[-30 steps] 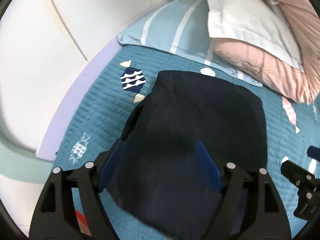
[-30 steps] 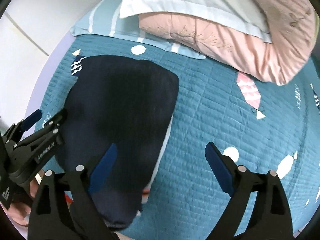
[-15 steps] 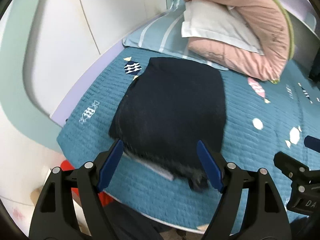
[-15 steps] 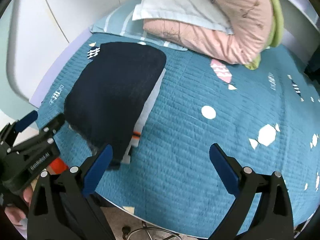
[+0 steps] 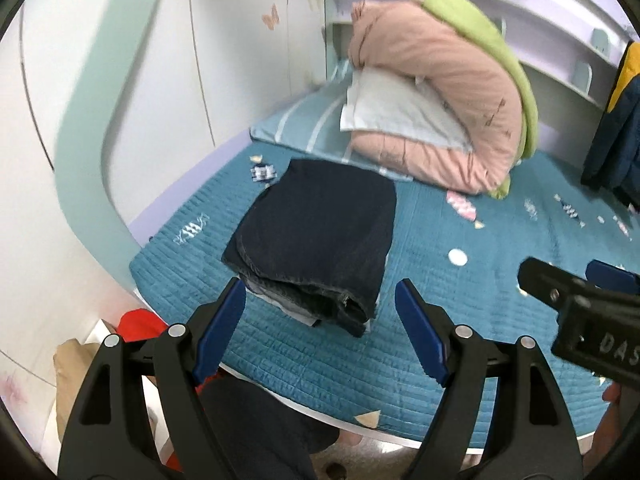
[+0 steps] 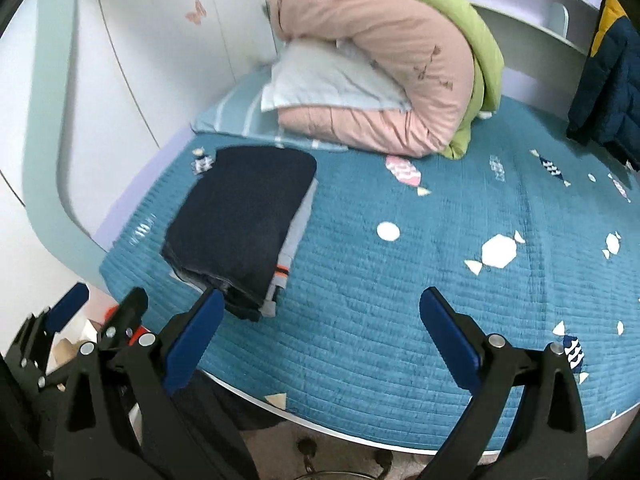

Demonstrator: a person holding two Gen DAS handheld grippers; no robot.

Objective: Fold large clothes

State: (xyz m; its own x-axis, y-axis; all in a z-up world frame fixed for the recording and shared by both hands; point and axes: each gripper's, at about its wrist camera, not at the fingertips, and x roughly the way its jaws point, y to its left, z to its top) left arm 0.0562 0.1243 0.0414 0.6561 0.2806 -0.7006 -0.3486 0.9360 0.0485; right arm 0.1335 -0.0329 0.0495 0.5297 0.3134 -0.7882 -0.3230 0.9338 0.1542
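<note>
Both tongs withdrew; folded garment [image 5: 316, 236] partly blurred.

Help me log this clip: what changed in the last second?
Both grippers, left and right, drew back from the folded dark garment, jaws open and empty, so more of the bed shows. The garment stayed put on the teal quilt.

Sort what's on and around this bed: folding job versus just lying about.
Job:
- folded dark garment
- lighter folded piece beneath it
- left tongs, open
- right tongs, open

Lying about:
- pink duvet
- striped pillow
- navy jacket
</note>
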